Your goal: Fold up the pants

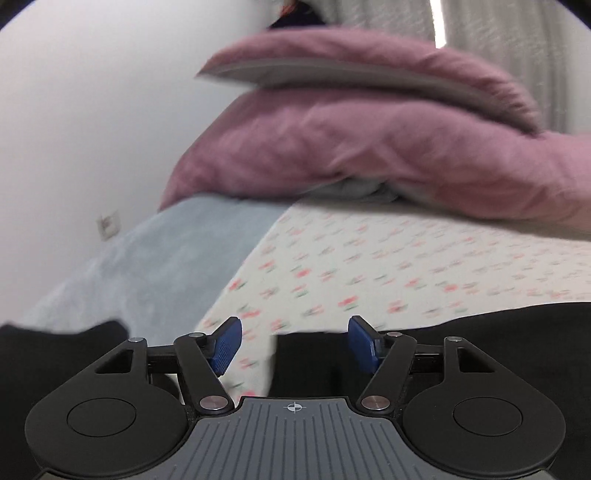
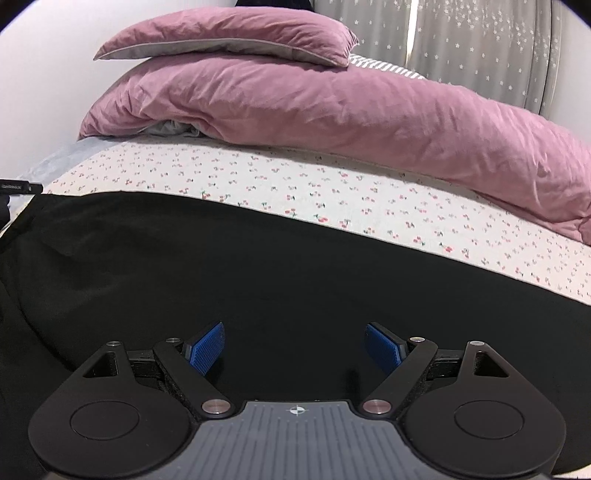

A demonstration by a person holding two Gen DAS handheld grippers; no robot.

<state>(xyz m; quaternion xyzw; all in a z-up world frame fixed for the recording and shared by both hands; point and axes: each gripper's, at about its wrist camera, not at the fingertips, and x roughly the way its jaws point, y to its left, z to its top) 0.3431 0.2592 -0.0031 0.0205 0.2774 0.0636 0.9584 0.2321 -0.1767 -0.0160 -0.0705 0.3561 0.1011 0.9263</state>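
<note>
On floral sheet [image 2: 332,192], black pants [image 2: 221,266].

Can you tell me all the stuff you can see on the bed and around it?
pants: one, black, spread flat on the near part of the sheet
sheet: one, white with small red cherries, covering the bed
duvet: one, pink, bunched up along the far side of the bed
pillow: one, pink with a grey underside, on top of the duvet
blanket: one, pale blue, at the left end of the bed by the wall
curtain: one, grey with small white stars, behind the bed at the right
wall: white, at the left, with a small socket
left tongs: black with blue pads, open, over the pants' edge
right tongs: black with blue pads, open, above the pants
</note>
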